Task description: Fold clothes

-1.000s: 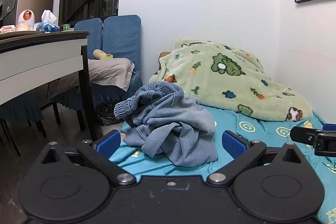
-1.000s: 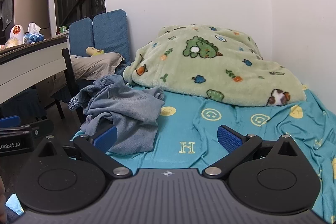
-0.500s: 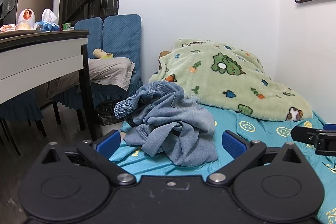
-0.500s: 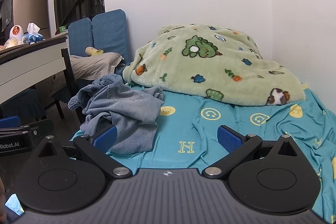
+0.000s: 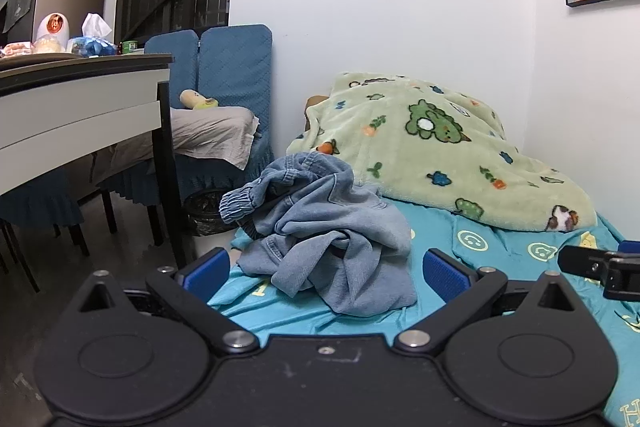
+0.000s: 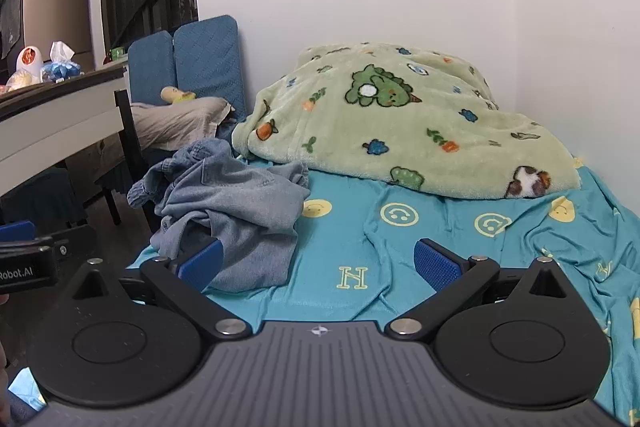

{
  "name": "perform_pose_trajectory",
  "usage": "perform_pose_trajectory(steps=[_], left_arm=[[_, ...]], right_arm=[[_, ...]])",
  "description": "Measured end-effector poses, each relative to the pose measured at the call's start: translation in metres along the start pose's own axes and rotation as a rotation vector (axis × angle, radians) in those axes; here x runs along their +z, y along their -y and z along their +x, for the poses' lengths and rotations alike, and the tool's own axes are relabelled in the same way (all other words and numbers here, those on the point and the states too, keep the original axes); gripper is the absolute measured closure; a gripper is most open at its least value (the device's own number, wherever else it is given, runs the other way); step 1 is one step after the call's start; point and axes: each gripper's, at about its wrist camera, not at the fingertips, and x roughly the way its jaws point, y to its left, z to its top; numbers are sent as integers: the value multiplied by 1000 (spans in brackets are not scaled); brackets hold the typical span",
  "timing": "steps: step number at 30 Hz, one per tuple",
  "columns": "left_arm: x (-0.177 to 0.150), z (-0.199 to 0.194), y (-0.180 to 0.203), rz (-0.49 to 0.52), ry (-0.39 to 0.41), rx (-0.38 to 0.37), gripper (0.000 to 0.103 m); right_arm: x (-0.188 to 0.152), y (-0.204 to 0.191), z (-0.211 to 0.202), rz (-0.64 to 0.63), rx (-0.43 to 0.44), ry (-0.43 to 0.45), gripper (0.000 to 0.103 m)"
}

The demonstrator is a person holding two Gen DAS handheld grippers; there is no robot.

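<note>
A crumpled light-blue denim garment (image 5: pixel 324 227) lies in a heap on the teal bed sheet (image 5: pixel 500 251) near the bed's left edge. It also shows in the right wrist view (image 6: pixel 236 211). My left gripper (image 5: pixel 326 269) is open and empty, just short of the heap, its blue pads to either side of it. My right gripper (image 6: pixel 318 261) is open and empty over the sheet (image 6: pixel 400 247), to the right of the garment. Its left pad sits in front of the heap's near edge. Each gripper shows at the edge of the other's view.
A green cartoon-print blanket (image 5: pixel 432 147) is piled at the bed's far end against the white wall. Left of the bed stand a table (image 5: pixel 80 107) with items on top, blue chairs (image 5: pixel 228 67) with a beige cloth, and a bin (image 5: pixel 208 211) on the floor.
Almost nothing has changed. The right wrist view has shifted very slightly. Both grippers stay open.
</note>
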Motion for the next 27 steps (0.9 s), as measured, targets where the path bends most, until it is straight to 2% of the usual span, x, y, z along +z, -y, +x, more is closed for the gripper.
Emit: perform_pose_trajectory(steps=[7,11,16,21,27], left_arm=[[2,3,-4,-30,-18,-19,0],[14,15,-15,-121,-58,-33,0],[36,48,-37,-307,-120,-48,0],[43,105,-64,-492,-192,-80,0],[35,171,-115,-823,-198,-121,1]], right_arm=[[0,2,-1,11,3,0,0],[-2,4,0,11,-28,6,0],[-8,9,6,27,-51,-1,0],[-14,14,19,54,-53,-26,0],[-24,18,36,82,-42,-89,0]])
